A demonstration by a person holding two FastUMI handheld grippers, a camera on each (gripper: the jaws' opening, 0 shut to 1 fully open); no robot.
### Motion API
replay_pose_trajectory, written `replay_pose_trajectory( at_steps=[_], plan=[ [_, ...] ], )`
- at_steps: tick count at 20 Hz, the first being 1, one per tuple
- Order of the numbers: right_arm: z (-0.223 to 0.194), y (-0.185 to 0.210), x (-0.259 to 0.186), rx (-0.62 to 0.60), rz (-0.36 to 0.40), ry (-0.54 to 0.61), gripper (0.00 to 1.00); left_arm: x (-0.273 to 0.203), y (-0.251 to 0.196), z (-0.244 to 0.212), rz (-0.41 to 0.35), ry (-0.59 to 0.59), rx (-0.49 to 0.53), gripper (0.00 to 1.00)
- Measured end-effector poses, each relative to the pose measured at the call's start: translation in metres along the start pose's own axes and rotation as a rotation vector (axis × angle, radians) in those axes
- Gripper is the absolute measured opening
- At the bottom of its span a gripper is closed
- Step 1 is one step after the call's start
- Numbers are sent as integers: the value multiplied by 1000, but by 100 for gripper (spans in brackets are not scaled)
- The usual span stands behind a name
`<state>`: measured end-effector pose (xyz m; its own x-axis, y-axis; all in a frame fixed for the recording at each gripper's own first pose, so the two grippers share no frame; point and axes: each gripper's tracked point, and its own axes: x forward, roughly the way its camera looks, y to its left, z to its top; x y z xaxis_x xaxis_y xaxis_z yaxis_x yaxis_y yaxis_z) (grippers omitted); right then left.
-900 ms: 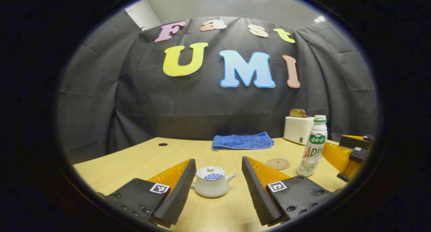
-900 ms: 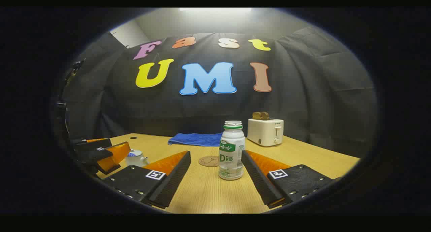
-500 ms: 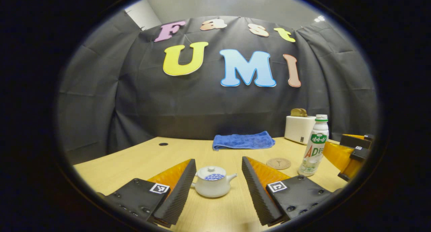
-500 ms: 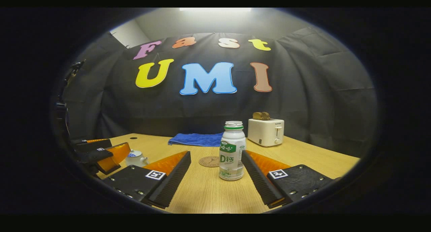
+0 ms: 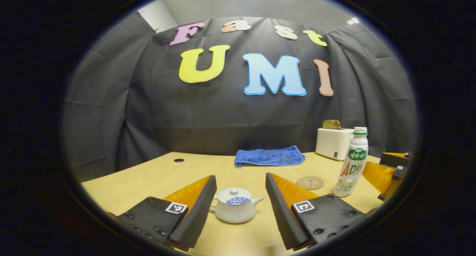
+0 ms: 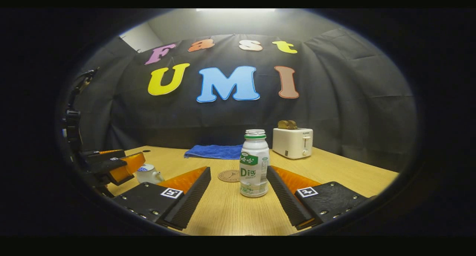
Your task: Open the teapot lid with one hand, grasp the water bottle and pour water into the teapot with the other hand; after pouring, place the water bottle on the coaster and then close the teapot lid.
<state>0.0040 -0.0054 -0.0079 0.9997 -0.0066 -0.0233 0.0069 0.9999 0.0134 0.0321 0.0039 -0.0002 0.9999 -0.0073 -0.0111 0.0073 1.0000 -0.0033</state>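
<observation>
Low centre of the left gripper view, the teapot [image 5: 236,210] sits on the counter [image 5: 156,174] w/ lid [image 5: 234,193] on, framed by the left gripper [image 5: 238,206], whose fingers are spread wide and touch nothing. Bottle [image 5: 351,162] stands at right of that frame, coaster [image 5: 310,182] just left of it, apart. Towel [image 5: 268,156] and toaster [image 5: 333,143] sit further back.

Lower centre of the right gripper view, the bottle [image 6: 254,164] stands upright, cap off as far as I can tell, between the right gripper [image 6: 238,194] fingers; these are also wide open, the right-hand one near the bottle's base, no contact. Coaster [image 6: 229,175] lies behind-left of it; teapot [image 6: 147,173] far left by the other gripper.

Step in hand, judged: approach, nothing grasped yet. To do it well: bring left fingers down over the lid knob, pinch the knob only, lift straight up so the pot doesn't drag. Right: centre the bottle btwn fingers first, close on the mid body, not the neck; keep it vertical since it looks uncapped.

Vs 0.9 s ago: the teapot sits slightly lower and larger in the left view, bottle and coaster have shifted right in frame; in the right view the bottle is a bit bigger and more centred. So both grippers have edged forward. Fingers' spread unchanged.
</observation>
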Motion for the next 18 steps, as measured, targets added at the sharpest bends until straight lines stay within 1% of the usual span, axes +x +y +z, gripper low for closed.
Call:
replay_pose_trajectory(
  at_steps=[2,4,6,7,8,10,12,13,16,18],
  plan=[
    [-1,-3,0,-2,-5,0,96,15,3,-7,5,20,12,84],
    [-1,-7,1,-3,-8,1,96,28,5,-14,8,43,16,85],
    [-3,-10,1,-6,-11,6,96,37,10,-21,17,57,-2,86],
    [-5,-11,1,-6,-13,9,96,40,12,-24,17,66,-14,77],
    [-7,-13,2,-6,-16,12,96,42,11,-29,16,75,-18,85],
    [-10,-15,3,2,-20,21,96,45,15,-35,26,93,-6,83],
    [-13,-17,4,11,-21,29,96,46,12,-39,20,106,-6,84],
    [-14,-18,4,14,-23,33,96,46,12,-38,19,96,-3,75],
    [-17,-18,6,14,-26,39,96,45,10,-36,13,90,16,70],
    [-18,-19,5,17,-26,43,96,46,9,-36,6,93,24,65]
  ],
)
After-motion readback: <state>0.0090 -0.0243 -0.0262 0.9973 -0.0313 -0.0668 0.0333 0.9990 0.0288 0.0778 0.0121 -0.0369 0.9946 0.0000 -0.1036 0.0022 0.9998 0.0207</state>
